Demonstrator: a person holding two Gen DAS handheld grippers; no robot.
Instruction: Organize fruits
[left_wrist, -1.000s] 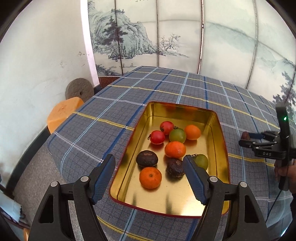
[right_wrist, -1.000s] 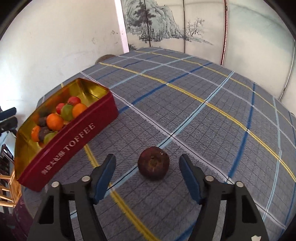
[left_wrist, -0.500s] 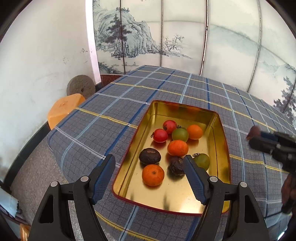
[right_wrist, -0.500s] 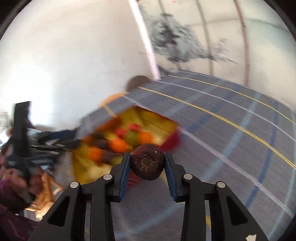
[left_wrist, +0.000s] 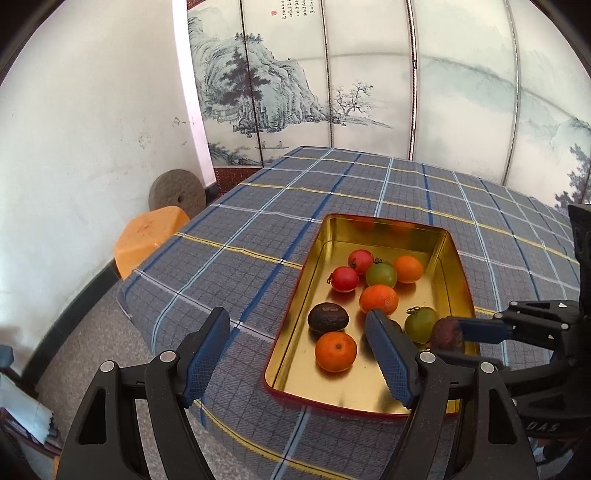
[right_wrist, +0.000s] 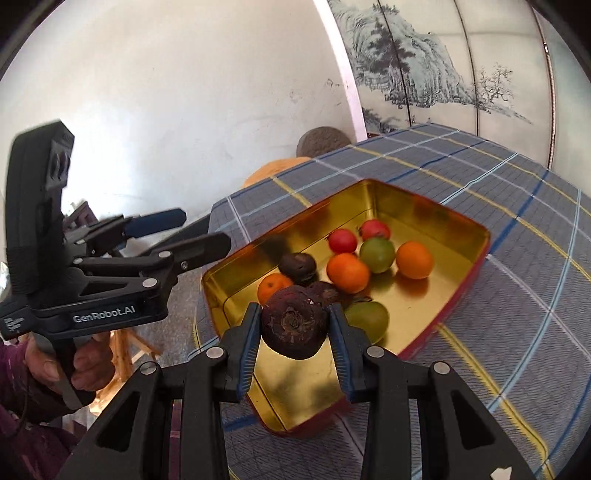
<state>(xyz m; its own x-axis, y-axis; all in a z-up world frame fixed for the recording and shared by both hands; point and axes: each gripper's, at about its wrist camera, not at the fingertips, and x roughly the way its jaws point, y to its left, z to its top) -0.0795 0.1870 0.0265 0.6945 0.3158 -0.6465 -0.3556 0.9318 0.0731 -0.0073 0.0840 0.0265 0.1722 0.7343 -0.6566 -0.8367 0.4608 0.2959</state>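
Now the right gripper (right_wrist: 294, 325) clamps a dark wrinkled passion fruit (right_wrist: 294, 326) above the gold tin (right_wrist: 424, 206) (oranges, tomatoes, passion fruits inside); the left gripper (left_wrist: 295, 354), fingers spread wide, holds nothing.

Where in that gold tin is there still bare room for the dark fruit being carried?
The tin has bare floor along its near end, below the nearest orange, and at the far end. The middle is crowded. The right tool holds the dark fruit.
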